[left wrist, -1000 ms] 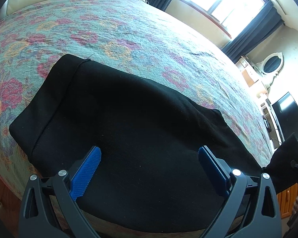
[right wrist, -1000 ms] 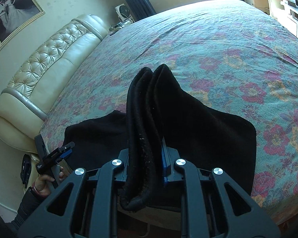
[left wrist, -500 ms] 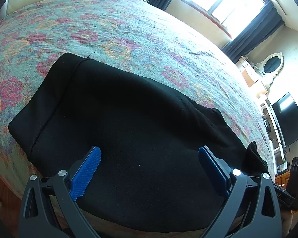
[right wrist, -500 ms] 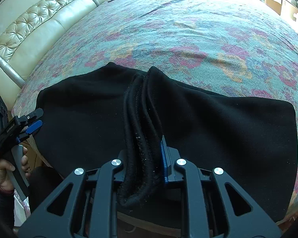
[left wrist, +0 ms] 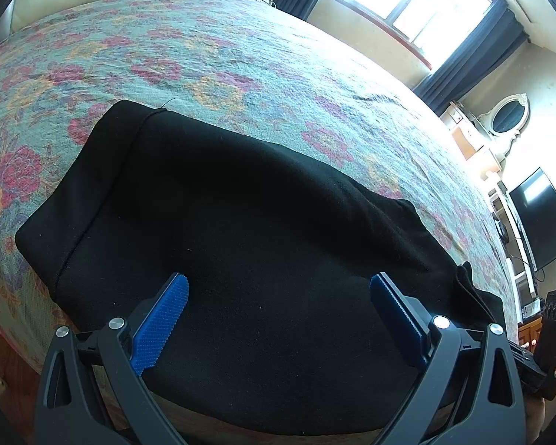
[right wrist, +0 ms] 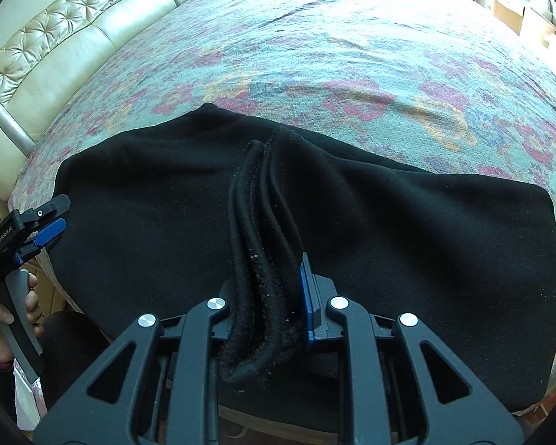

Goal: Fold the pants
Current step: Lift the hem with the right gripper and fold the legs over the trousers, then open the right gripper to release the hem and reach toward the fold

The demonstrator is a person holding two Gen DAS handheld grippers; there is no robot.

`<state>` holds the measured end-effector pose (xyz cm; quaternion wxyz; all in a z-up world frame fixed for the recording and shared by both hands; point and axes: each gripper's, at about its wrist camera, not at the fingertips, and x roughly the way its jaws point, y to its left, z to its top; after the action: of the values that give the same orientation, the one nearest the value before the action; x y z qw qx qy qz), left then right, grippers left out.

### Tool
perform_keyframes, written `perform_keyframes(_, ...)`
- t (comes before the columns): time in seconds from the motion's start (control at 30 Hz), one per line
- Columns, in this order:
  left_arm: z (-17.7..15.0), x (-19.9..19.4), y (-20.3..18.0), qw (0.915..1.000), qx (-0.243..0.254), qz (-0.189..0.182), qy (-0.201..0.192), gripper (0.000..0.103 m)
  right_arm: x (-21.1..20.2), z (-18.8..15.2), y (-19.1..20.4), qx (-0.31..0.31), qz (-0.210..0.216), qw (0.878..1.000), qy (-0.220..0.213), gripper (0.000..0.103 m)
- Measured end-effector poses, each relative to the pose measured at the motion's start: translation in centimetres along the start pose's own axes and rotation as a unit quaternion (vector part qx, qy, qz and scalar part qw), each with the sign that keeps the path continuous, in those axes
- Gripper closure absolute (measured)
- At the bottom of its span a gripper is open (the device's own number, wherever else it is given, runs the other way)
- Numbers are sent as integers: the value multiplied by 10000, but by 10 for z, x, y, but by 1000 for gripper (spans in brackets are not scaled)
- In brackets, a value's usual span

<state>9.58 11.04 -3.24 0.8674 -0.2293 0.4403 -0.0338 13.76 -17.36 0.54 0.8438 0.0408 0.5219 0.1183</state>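
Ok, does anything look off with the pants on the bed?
One thing: the right claw is shut on a thick bunched wad of the black pants, so a ridge stands up there instead of lying flat. White lint specks dot that wad. The bedspread shows light wrinkles.

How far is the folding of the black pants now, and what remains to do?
Done: the pants lie on the bedspread as a compact black block, one end already laid over the rest. In hand: the right gripper has its jaws shut on a bunched thick edge; the left gripper hovers open over the cloth. Left: release that edge, smooth it flat, perhaps one more fold.
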Motion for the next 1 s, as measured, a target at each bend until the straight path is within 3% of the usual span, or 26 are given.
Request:
perform_keyframes(0.23,0,0,0,10000,14,9,-6,6,5,-2,7,-48,-57,10000,2,79)
perform_keyframes(0.43,0,0,0,10000,30,14,-9,6,7,-3,12,-69,-29,10000,-9,70)
perform_keyframes(0.6,-1,-1,0,10000,14,-10,-15,6,9,-5,18,-47,145,9999,-25,54)
perform_keyframes(0.87,-2,-1,0,10000,10,-14,-24,6,13,-10,35,-160,326,9993,-25,41)
perform_keyframes(1.0,-2,-1,1,10000,12,-39,-14,6,3,-11,33,-88,634,9978,-183,42)
